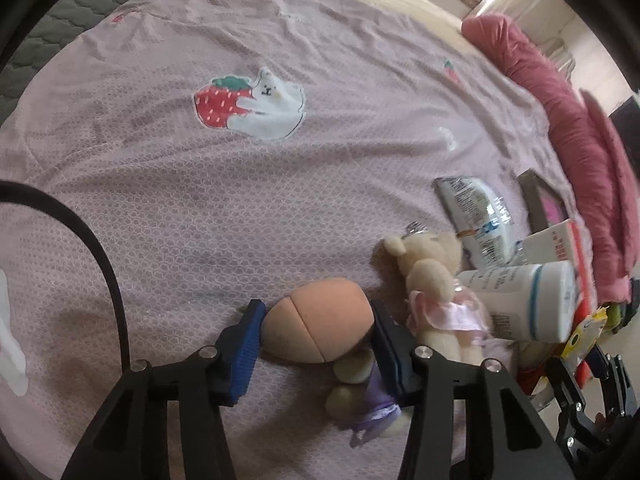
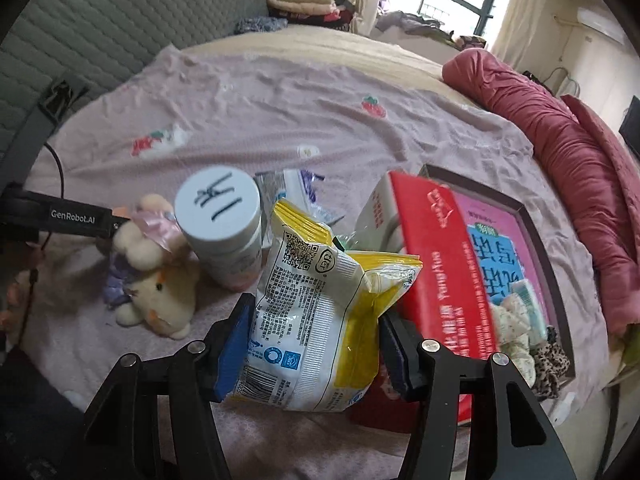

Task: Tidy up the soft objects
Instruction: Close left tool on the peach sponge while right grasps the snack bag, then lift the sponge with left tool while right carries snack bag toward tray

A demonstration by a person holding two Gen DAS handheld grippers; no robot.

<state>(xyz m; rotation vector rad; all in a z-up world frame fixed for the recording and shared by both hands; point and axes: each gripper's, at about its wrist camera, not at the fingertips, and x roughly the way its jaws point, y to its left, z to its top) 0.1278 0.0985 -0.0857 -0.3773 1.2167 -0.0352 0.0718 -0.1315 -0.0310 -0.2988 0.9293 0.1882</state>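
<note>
The peach egg-shaped foam sponge (image 1: 320, 326) lies on the pink patterned bed sheet (image 1: 200, 200), between the blue-padded fingers (image 1: 246, 350) of the left gripper (image 1: 316, 352), which clench it from both sides; the gripper tilts steeply down. Just right of it lies a cream plush bear in a pink dress (image 1: 436, 296). The right gripper (image 2: 316, 354), also angled down, grasps a yellow-and-white crinkly snack bag (image 2: 320, 320), held clear of the sheet, near a white-capped bottle (image 2: 222, 224) and red carton (image 2: 436, 256).

Bed with pink strawberry-print sheet (image 1: 280, 200), plush bears (image 1: 436, 280), peach sponge (image 1: 320, 324), white bottle (image 2: 224, 232), perhaps a tray (image 2: 532, 216)
</note>
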